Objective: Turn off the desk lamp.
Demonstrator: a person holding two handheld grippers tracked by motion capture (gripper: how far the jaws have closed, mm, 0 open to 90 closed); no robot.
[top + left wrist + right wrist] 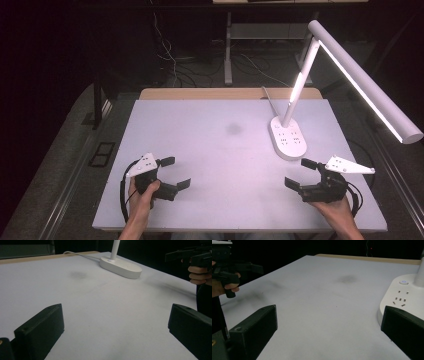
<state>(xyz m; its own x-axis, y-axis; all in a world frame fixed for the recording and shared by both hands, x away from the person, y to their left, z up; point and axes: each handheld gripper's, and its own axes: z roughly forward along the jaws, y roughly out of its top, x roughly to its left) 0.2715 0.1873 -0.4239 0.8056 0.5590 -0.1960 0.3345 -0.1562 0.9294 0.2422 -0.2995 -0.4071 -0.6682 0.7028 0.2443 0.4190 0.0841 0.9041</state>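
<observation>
The left gripper (177,172) has its jaws spread wide with nothing between them, only bare tabletop (215,145). The right gripper (300,173) is the same: jaws far apart, holding nothing. Both hover low over the near edge, well apart from each other, each gripped by a hand (142,197) coming up from below.

Ahead of the left jaws and off to their right stands a white desk lamp (300,95), its oval base (121,266) carrying socket holes and a small lit button. In the right gripper view that base (404,296) sits just beyond the right-hand jaw, near it. The lamp's lit bar (367,85) reaches out above the right gripper.

The tabletop is pale grey-white, with a faint dark smudge (233,129) farther ahead, between the two pairs of jaws. A strip of wood (200,93) edges the far side. Beyond, the room is dark: cables (170,55) on the floor and a metal table leg (228,50).
</observation>
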